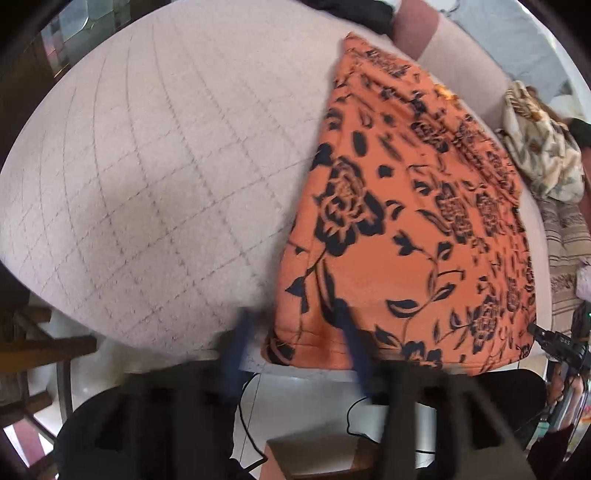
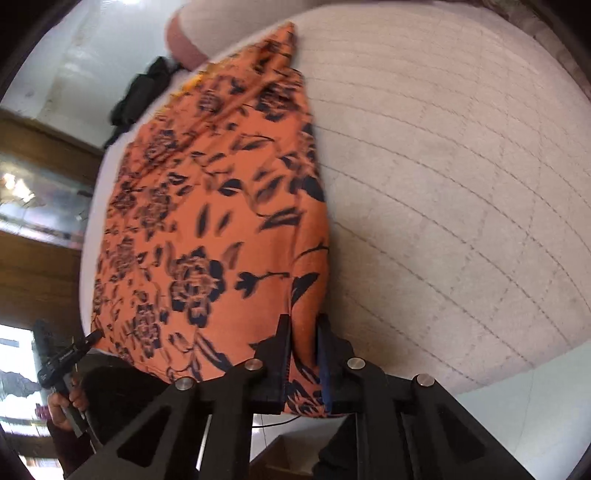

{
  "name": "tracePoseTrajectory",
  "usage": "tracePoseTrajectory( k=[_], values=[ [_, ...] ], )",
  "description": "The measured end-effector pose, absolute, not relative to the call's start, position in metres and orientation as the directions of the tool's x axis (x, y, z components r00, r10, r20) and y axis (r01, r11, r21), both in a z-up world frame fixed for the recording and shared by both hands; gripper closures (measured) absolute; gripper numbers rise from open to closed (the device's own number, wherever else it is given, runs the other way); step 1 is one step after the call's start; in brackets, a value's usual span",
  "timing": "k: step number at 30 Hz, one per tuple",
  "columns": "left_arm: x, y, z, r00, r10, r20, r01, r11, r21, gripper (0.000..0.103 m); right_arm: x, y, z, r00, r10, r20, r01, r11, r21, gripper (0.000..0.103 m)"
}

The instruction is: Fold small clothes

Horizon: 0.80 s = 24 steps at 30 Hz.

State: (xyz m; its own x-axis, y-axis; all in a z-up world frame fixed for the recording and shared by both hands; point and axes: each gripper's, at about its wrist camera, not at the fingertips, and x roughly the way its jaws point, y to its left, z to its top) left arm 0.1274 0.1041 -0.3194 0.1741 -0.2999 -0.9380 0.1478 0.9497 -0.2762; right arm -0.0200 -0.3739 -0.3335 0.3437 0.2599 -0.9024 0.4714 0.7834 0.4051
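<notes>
Garment: an orange cloth with a black flower print is laid on the quilted surface, stretched from the near edge toward the far side, where it narrows to a point. A lengthwise fold is seen along one side.

Cloth position: the near hem hangs slightly over the surface's edge; in the right wrist view the cloth is spread on the left part of the quilt.

Right gripper: it is clamped on the near hem of the cloth, and a strip of orange fabric is pinched between the two blue-lined fingers.

Left gripper: its two blue fingers are seen blurred and spread apart at the near edge; one lies over the cloth's near corner, the other over bare quilt. Whether the cloth is touched cannot be told.

Surface: a pale, grid-stitched bed or cushion top is seen, with a pinkish bolster at the far end.

Other items: a dark bundle lies just beside the cloth's far end; a cream patterned fabric heap is set near the cloth's long side.

Containers: a brown box is seen on the floor below the edge; its contents are hidden.
</notes>
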Motion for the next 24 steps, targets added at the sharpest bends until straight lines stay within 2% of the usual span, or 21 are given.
tracePoseTrajectory(
  k=[1,3,4,5,6,7,8,9,13,17,21,24],
  values=[
    [0.127,0.103,-0.322,0.169,-0.304,-0.938,0.155,0.948,-0.279,0.040,-0.018,-0.373,-0.336,0.330,0.260,-0.908,0.487,0.777,0.400,0.076],
    [0.124,0.099,-0.324,0.180,-0.284,-0.942,0.171,0.952,-0.254,0.041,-0.018,-0.372,-0.341,0.319,0.287,-0.903,0.486,0.769,0.416,0.037],
    [0.123,0.098,-0.324,0.185,-0.282,-0.942,0.176,0.952,-0.250,0.042,-0.016,-0.370,-0.341,0.331,0.308,-0.892,0.467,0.768,0.438,0.032],
    [0.123,0.098,-0.322,0.196,-0.288,-0.937,0.176,0.951,-0.255,0.049,-0.014,-0.367,-0.339,0.333,0.306,-0.892,0.450,0.780,0.435,0.031],
    [0.124,0.099,-0.321,0.204,-0.292,-0.934,0.175,0.950,-0.259,0.078,-0.011,-0.362,-0.337,0.337,0.296,-0.894,0.426,0.799,0.425,0.034],
    [0.126,0.099,-0.321,0.204,-0.301,-0.932,0.172,0.948,-0.268,0.090,-0.008,-0.356,-0.336,0.336,0.294,-0.895,0.397,0.818,0.417,0.041],
    [0.127,0.100,-0.321,0.198,-0.321,-0.926,0.167,0.942,-0.291,0.090,-0.005,-0.350,-0.337,0.327,0.295,-0.898,0.376,0.831,0.410,0.067],
    [0.129,0.102,-0.319,0.199,-0.341,-0.919,0.165,0.936,-0.311,0.091,-0.002,-0.345,-0.339,0.318,0.294,-0.901,0.358,0.843,0.402,0.089],
    [0.131,0.102,-0.307,0.205,-0.415,-0.886,0.194,0.905,-0.379,0.091,-0.001,-0.339,-0.328,0.380,0.329,-0.865,0.327,0.827,0.458,0.093],
    [0.150,0.107,-0.280,0.225,-0.494,-0.840,0.205,0.867,-0.455,0.091,-0.002,-0.350,-0.294,0.525,0.381,-0.761,0.274,0.771,0.575,0.093],
    [0.192,0.092,-0.248,0.237,-0.531,-0.814,0.240,0.844,-0.480,0.091,0.012,-0.367,-0.254,0.643,0.373,-0.669,0.228,0.741,0.632,0.093],
    [0.246,0.072,-0.221,0.242,-0.543,-0.804,0.262,0.835,-0.485,0.091,0.042,-0.386,-0.230,0.693,0.353,-0.628,0.256,0.695,0.672,0.093]
  ],
)
